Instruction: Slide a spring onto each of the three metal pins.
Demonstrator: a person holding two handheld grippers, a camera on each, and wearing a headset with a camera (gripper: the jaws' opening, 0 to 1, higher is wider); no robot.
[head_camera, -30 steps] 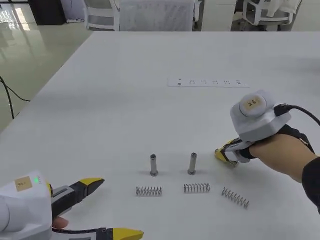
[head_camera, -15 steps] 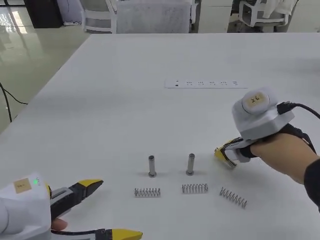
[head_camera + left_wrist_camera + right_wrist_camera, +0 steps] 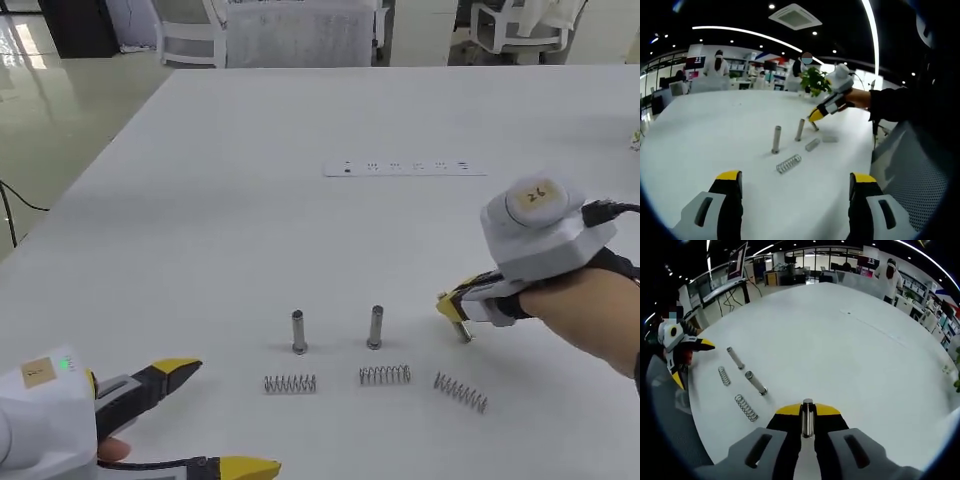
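Right hand-held gripper [image 3: 455, 305] clamped on third pin [image 3: 807, 423], lifted slightly since a second ago, pin tip now showing below; right of two upright pins [image 3: 298, 332] on bench [image 3: 300, 200]; three springs [image 3: 385, 375] unmoved, nearer; left hand-held gripper [image 3: 232, 416] spread apart, near left.

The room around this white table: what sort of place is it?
Most likely an open-plan office or a lab room. Office chairs stand behind the large white table, a monitor sits on a desk further off, and a square air vent is set in the ceiling.
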